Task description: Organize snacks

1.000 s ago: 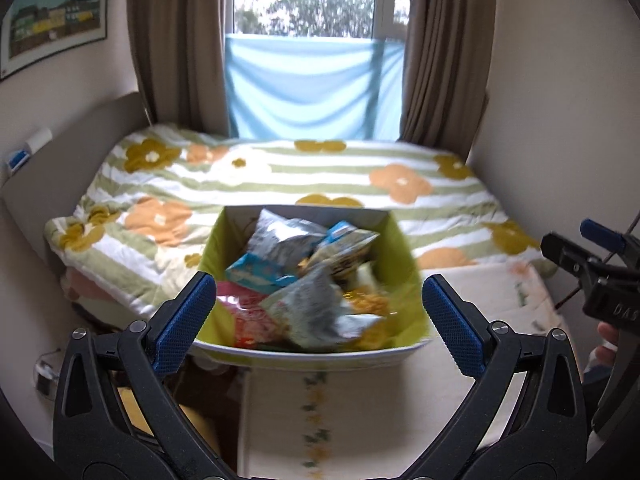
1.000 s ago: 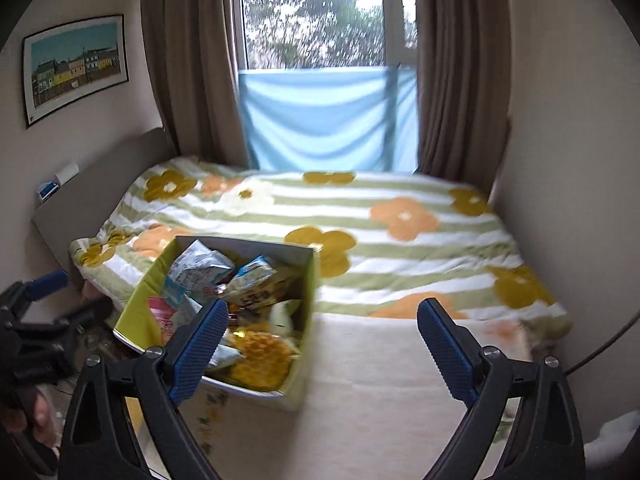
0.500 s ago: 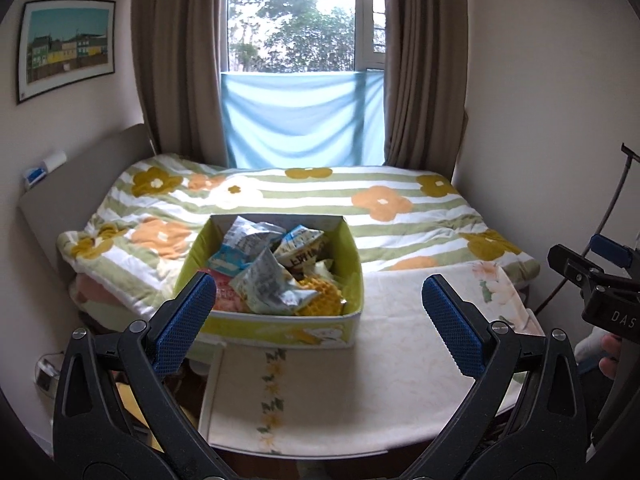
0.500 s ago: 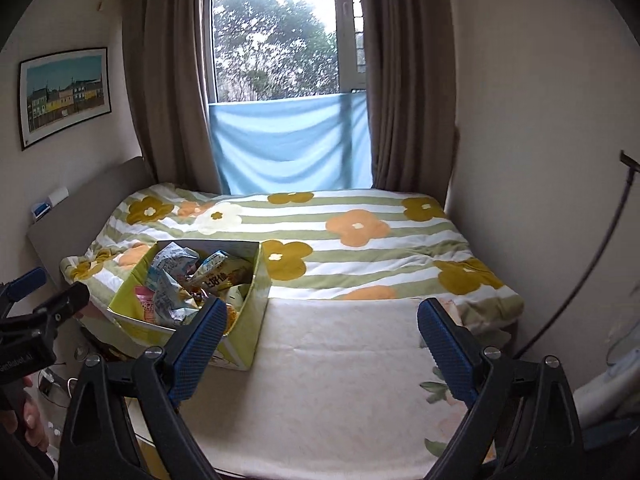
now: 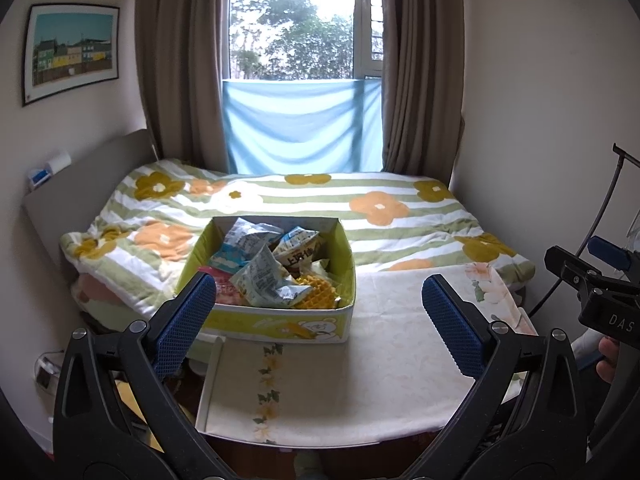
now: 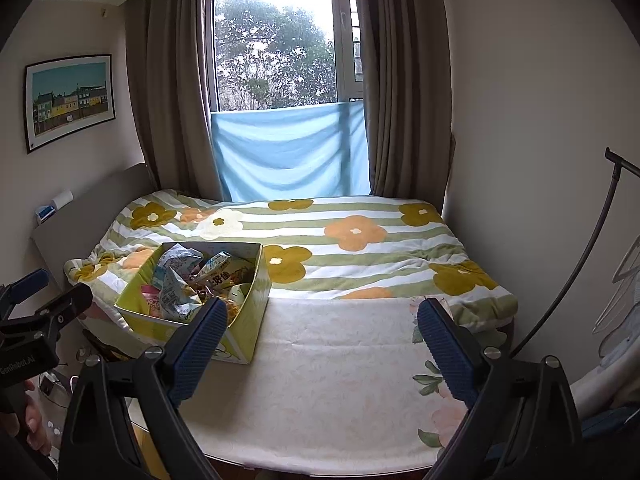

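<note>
A yellow-green box (image 5: 280, 326) (image 6: 240, 334) holds several crumpled snack packets (image 5: 262, 276) (image 6: 176, 292) and a yellow waffle-like snack (image 5: 316, 298). It stands at the left rear of a white cloth-covered table (image 5: 360, 364) (image 6: 340, 380). My left gripper (image 5: 320, 320) hovers open, well back from the box, with nothing between its blue pads (image 5: 182, 324). My right gripper (image 6: 320, 340) is open too, empty, to the right of the box. Each gripper shows at the edge of the other's view: right gripper (image 5: 592, 280), left gripper (image 6: 36, 312).
A bed with a flowered striped quilt (image 5: 360, 208) (image 6: 360, 240) lies right behind the table. A headboard (image 5: 76, 184) is at left, walls on both sides, a curtained window (image 5: 296, 40) behind. A black cable (image 6: 568, 280) hangs at right. A hand (image 6: 32, 428) holds the left tool.
Both grippers have pulled back and up from the box; it now looks smaller and farther, with more table and room in view. Both stay open and empty.
</note>
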`<state>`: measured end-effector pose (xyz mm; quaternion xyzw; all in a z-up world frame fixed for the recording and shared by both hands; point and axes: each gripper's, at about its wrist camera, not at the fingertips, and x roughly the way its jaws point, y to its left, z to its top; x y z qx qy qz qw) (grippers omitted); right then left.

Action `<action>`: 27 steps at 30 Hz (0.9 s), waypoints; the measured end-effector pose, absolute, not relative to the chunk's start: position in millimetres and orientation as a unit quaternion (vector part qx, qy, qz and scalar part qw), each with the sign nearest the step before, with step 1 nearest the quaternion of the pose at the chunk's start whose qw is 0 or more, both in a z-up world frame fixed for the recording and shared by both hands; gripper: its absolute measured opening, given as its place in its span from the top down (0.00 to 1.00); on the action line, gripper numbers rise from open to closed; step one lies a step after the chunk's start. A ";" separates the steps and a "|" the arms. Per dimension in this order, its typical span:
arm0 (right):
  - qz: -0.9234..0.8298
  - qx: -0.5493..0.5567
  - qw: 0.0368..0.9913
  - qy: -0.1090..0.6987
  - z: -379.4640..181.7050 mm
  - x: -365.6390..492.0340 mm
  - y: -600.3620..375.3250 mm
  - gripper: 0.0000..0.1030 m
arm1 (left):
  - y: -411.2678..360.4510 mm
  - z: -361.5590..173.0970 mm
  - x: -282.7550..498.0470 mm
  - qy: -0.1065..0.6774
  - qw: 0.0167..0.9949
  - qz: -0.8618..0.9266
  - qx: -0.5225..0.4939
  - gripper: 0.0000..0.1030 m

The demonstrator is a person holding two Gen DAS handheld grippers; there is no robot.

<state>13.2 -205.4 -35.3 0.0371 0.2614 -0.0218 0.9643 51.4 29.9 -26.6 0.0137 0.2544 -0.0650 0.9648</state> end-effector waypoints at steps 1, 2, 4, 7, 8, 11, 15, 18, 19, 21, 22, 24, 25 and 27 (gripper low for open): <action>-0.022 0.037 0.965 0.260 -35.0 13.7 -205.8 0.08 | 30.3 -26.4 51.2 0.254 0.965 -0.065 0.013 0.01; -0.022 0.036 0.965 0.260 -34.8 14.3 -206.4 0.08 | 30.1 -26.3 50.9 0.253 0.965 -0.066 0.013 0.01; -0.022 0.036 0.965 0.259 -34.4 13.5 -205.6 0.08 | 29.9 -26.0 50.9 0.253 0.965 -0.066 0.013 0.01; -0.023 0.036 0.965 0.258 -34.4 12.8 -204.7 0.08 | 29.2 -26.3 51.4 0.252 0.965 -0.066 0.015 0.01; -0.022 0.036 0.965 0.259 -34.5 12.8 -205.0 0.08 | 29.5 -26.7 51.8 0.253 0.965 -0.066 0.016 0.01; -0.024 0.036 0.965 0.259 -34.7 12.4 -205.3 0.08 | 30.4 -27.8 52.9 0.254 0.965 -0.067 0.015 0.01; -0.027 0.038 0.964 0.262 -34.3 11.1 -204.1 0.08 | 30.9 -28.5 54.0 0.254 0.965 -0.066 0.015 0.01; -0.029 0.038 0.963 0.264 -33.6 14.1 -202.6 0.08 | 31.7 -29.2 54.3 0.254 0.965 -0.065 0.014 0.01; -0.029 0.038 0.963 0.264 -33.5 14.2 -202.4 0.08 | 31.5 -29.1 53.7 0.254 0.965 -0.065 0.015 0.01; -0.029 0.037 0.964 0.263 -33.3 14.9 -202.1 0.08 | 31.9 -29.6 54.1 0.254 0.965 -0.065 0.015 0.01; -0.029 0.037 0.964 0.263 -33.4 15.1 -202.2 0.08 | 31.7 -29.2 53.9 0.254 0.965 -0.065 0.015 0.01; -0.030 0.038 0.964 0.263 -33.8 14.5 -202.1 0.08 | 31.7 -29.1 53.9 0.254 0.965 -0.065 0.015 0.01; -0.030 0.038 0.964 0.263 -33.7 15.6 -201.8 0.08 | 31.8 -29.2 54.0 0.254 0.965 -0.065 0.015 0.01; -0.029 0.038 0.963 0.264 -33.9 14.5 -202.9 0.08 | 32.0 -29.5 54.4 0.255 0.965 -0.064 0.016 0.01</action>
